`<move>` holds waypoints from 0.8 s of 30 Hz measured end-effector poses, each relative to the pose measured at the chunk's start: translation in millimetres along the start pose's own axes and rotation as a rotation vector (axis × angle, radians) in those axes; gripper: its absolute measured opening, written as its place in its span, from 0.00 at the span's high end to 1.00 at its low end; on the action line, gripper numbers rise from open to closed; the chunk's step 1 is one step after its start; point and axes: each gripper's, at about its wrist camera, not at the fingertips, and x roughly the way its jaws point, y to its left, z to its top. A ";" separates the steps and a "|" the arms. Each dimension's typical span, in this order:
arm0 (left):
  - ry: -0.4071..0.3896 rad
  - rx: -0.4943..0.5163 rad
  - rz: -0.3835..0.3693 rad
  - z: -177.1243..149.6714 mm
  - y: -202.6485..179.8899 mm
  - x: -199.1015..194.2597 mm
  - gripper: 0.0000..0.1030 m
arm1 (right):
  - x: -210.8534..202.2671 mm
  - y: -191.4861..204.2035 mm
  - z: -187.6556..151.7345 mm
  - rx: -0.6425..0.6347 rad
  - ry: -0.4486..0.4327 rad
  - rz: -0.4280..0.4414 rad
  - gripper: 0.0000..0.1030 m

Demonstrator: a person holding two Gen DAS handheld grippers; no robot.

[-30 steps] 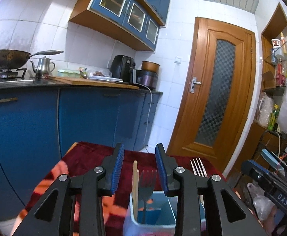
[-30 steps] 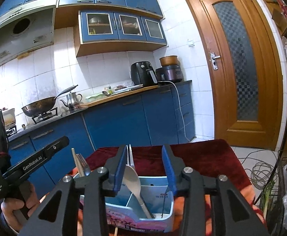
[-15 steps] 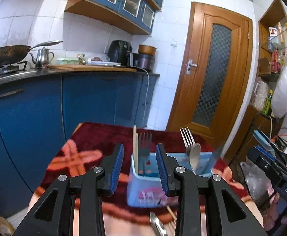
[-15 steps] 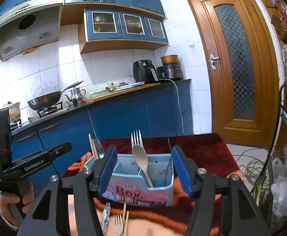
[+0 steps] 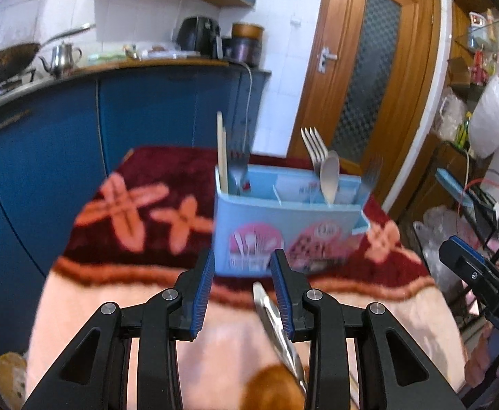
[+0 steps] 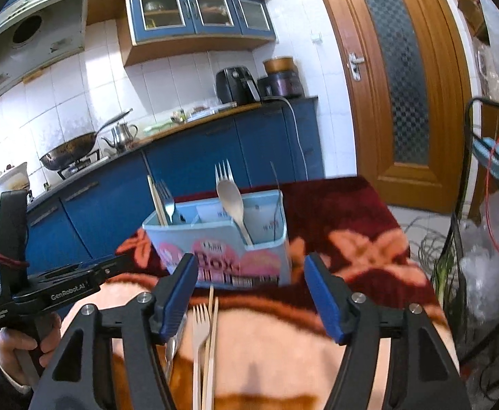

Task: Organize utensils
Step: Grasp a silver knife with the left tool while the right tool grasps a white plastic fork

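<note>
While both grippers gape, blue utensil box (image 6: 222,259) upright w/ forks, spoon (image 6: 230,198)

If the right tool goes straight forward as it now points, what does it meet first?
Probably the front wall of the light blue plastic utensil box, though depth is unclear; the right tool is open and empty.

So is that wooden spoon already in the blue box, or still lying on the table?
In the box. The wooden spoon stands bowl-up inside the blue box, leaning beside a fork.
</note>
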 end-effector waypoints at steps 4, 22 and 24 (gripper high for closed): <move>0.069 0.000 -0.009 -10.5 -3.0 13.2 0.66 | 1.6 -7.1 -10.4 0.014 0.050 -0.005 0.33; 0.285 -0.009 -0.010 -41.4 -12.8 62.0 0.66 | 24.0 -43.2 -43.8 0.103 0.179 -0.012 0.32; 0.303 -0.011 -0.016 -43.9 -13.5 65.7 0.66 | 25.3 -45.0 -45.5 0.107 0.185 -0.013 0.32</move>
